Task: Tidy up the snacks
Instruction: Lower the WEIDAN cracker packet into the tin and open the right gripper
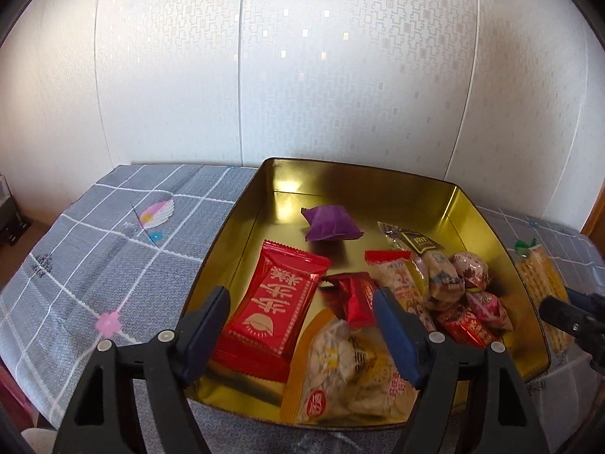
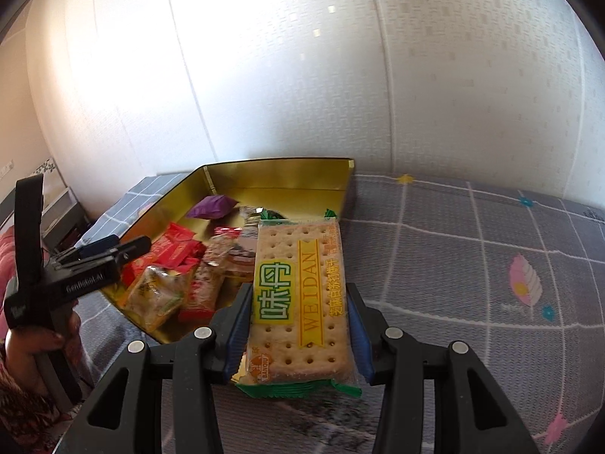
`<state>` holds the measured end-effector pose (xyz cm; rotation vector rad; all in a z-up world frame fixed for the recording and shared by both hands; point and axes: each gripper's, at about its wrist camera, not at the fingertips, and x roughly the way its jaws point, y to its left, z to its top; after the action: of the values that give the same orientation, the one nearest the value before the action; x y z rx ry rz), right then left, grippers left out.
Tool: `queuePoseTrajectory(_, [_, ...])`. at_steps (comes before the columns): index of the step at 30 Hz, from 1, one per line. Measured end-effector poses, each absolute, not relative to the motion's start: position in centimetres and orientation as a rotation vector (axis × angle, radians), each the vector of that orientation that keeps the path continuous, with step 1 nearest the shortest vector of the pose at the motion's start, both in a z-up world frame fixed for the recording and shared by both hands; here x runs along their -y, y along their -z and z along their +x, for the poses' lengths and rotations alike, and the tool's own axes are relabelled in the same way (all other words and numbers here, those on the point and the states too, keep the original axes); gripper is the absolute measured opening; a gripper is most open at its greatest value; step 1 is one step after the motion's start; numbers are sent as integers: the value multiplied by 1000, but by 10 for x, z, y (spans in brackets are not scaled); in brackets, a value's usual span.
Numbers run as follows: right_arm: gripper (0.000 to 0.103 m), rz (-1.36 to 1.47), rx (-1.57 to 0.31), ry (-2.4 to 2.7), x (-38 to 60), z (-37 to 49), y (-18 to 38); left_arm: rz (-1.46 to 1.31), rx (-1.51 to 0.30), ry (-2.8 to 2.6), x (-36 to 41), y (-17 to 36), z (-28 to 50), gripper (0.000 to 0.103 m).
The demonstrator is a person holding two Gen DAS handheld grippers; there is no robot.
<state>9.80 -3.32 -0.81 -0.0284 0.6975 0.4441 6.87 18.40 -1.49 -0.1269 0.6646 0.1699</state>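
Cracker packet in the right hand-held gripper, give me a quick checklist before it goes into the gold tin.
1. Grip: the right hand-held gripper has its pads pressed on both long sides of the cracker packet: ok.
2. Packet clear of the tablecloth: cannot tell.
3. Gold tin open, no lid in the way: ok.
4. Free floor in the tin: bare gold patch beside the purple packet at the far end: ok.
5. Left hand-held gripper out of the way: open, holding nothing, but hanging over the tin's near end: not ok.
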Motion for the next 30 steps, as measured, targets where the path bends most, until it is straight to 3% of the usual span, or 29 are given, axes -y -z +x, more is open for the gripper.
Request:
queuePoseTrajectory(11, [47, -117, -812, -449, -15, 131, 3, -145, -672, -180, -182, 14, 51, 91])
queuePoseTrajectory(30, [49, -150, -971, -316, -44, 237, 21, -126, -660, -171, -179, 13, 49, 91])
